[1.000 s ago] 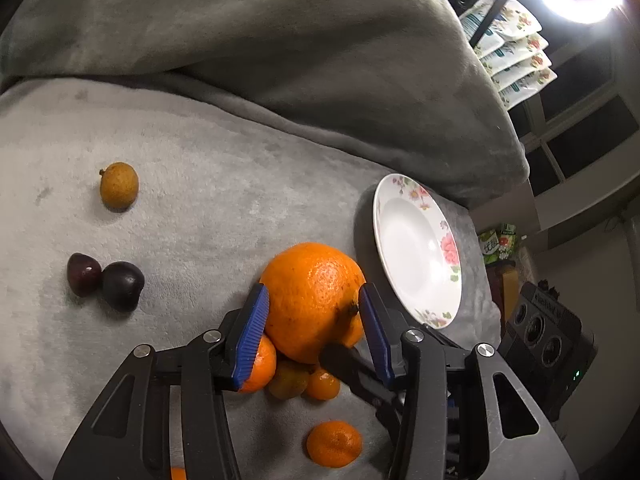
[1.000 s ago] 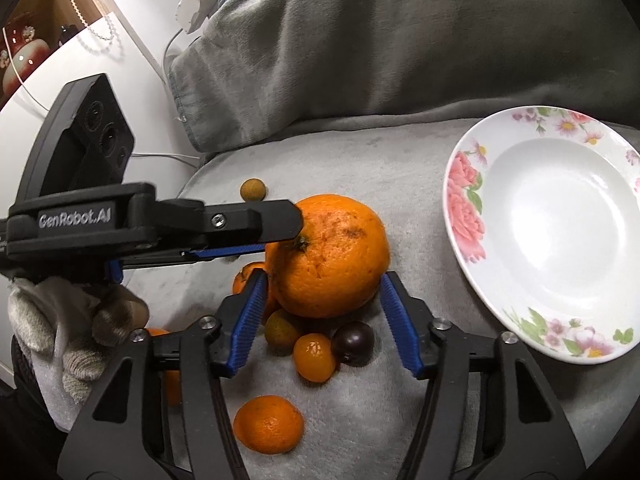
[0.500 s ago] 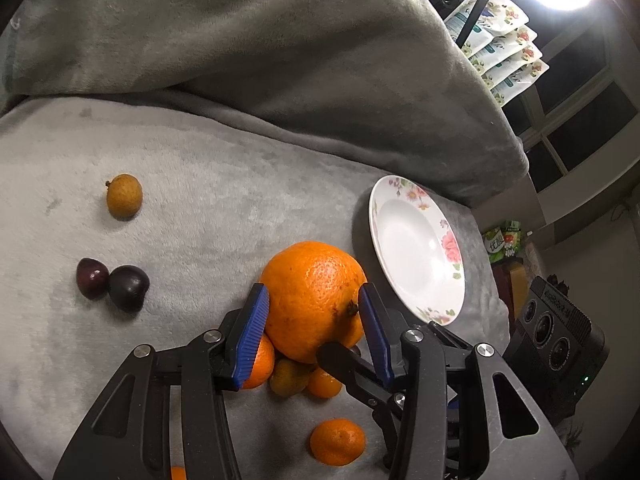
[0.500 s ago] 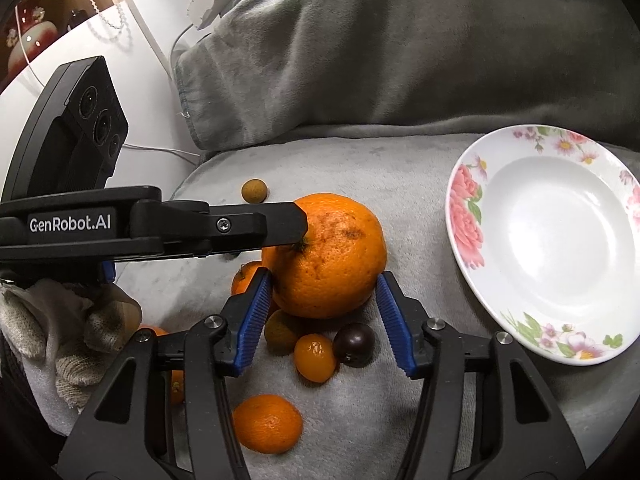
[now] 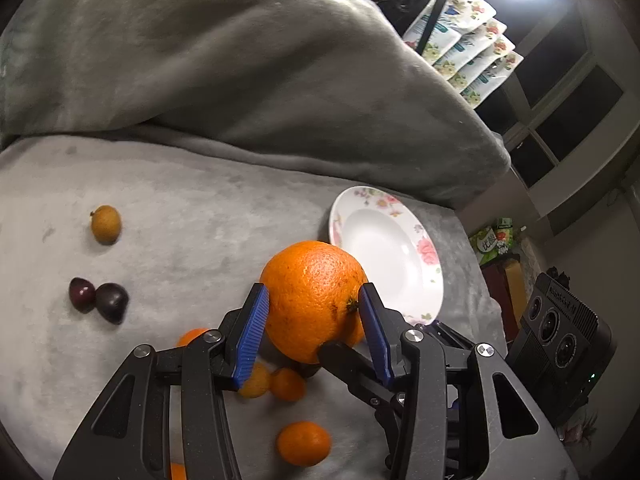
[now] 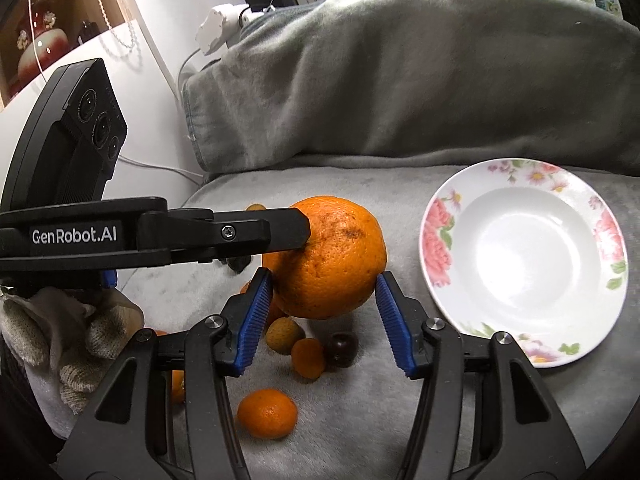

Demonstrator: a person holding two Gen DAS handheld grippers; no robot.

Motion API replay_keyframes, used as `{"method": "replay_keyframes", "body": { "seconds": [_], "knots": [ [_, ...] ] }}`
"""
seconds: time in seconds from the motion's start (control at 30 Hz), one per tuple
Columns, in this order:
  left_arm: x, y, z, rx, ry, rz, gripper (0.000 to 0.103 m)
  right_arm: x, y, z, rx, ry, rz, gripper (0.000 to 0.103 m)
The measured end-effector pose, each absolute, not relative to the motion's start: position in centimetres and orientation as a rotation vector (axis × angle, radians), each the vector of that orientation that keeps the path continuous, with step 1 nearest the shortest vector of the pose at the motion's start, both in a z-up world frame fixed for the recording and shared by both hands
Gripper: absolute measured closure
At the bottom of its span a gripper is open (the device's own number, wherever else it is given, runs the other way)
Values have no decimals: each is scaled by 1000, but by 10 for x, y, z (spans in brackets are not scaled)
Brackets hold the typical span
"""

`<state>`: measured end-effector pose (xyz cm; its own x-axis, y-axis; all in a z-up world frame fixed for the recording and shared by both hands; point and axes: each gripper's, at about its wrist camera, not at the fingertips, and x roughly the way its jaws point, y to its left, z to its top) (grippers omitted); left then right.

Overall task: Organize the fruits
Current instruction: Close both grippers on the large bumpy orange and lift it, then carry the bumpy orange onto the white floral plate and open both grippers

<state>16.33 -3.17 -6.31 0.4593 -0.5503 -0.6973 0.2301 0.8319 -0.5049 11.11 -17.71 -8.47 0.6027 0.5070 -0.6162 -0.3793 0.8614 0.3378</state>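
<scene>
The large round orange (image 5: 314,300) is clamped between the blue pads of the left gripper (image 5: 312,330) and of the right gripper (image 6: 324,312), both part-open, raised above the grey plush blanket (image 5: 192,220), just left of the white floral-rimmed plate (image 6: 524,264).

A home room is showing here: a grey blanket (image 6: 400,80) is covering soft furniture, a floral plate (image 6: 524,264) is lying on it, a vase (image 6: 38,46) is standing on a shelf, and dark windows (image 5: 568,120) are showing behind.
</scene>
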Motion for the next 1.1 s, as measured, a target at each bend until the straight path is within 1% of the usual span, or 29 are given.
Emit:
{"method": "replay_keyframes", "body": {
  "seconds": [0.4, 0.77, 0.8, 0.83, 0.87, 1.1],
  "knots": [
    [163, -70, -53, -339, 973, -554, 59, 96, -218, -73, 195, 741, 452, 47],
    [167, -98, -59, -352, 1010, -611, 59, 95, -250, -73, 223, 744, 405, 47],
    [167, -99, -61, -360, 1018, -621, 60, 95, -252, -72, 226, 739, 400, 48],
    [168, -98, -61, -371, 1021, -629, 63, 94, -254, -71, 224, 726, 396, 51],
    [168, -96, -61, -380, 1022, -631, 63, 93, -254, -68, 215, 714, 395, 54],
    [162, -83, -42, -371, 960, -607, 63, 86, -253, -59, 167, 684, 367, 54]
  ]
}}
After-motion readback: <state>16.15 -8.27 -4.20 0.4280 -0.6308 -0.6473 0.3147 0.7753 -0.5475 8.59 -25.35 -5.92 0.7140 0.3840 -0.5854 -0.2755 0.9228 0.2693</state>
